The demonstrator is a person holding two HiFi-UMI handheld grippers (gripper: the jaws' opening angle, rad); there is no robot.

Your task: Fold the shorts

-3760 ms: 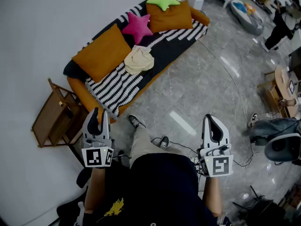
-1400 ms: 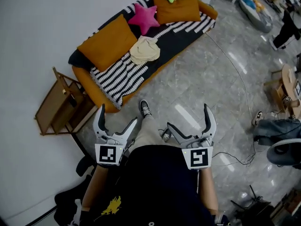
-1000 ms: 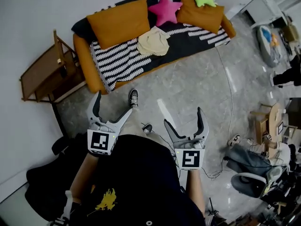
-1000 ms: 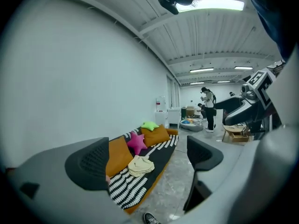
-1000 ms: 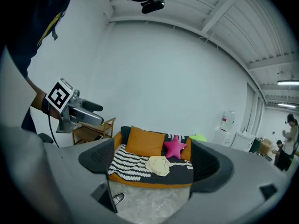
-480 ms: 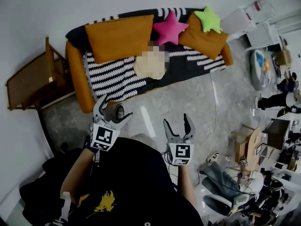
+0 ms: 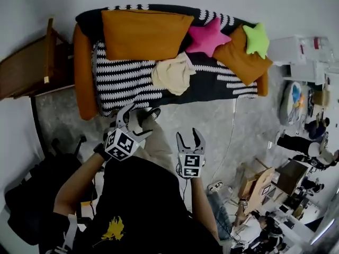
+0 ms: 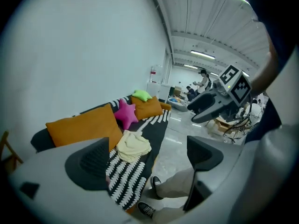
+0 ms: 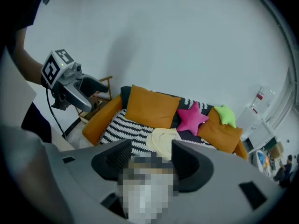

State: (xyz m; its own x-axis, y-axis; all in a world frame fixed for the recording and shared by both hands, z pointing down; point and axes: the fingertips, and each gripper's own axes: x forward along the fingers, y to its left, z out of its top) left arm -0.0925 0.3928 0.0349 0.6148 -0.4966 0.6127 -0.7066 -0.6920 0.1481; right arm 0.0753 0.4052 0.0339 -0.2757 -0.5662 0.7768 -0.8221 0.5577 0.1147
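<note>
Grey stone floor, orange sofa against a white wall; the shorts lie in a crumpled cream heap mid-seat, just in front of the pink star cushion, not yet folded. Left gripper jaws stand wide apart; right gripper jaws are narrower and have just been closing, with nothing between either pair. Both point toward the sofa's front edge, well apart from the shorts, probably on approach to pick up and spread the heap.

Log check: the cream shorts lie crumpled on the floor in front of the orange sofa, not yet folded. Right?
The place is wrong. The cream shorts lie crumpled, not yet folded, on the orange sofa itself, on its black-and-white striped blanket. The head view shows it.
</note>
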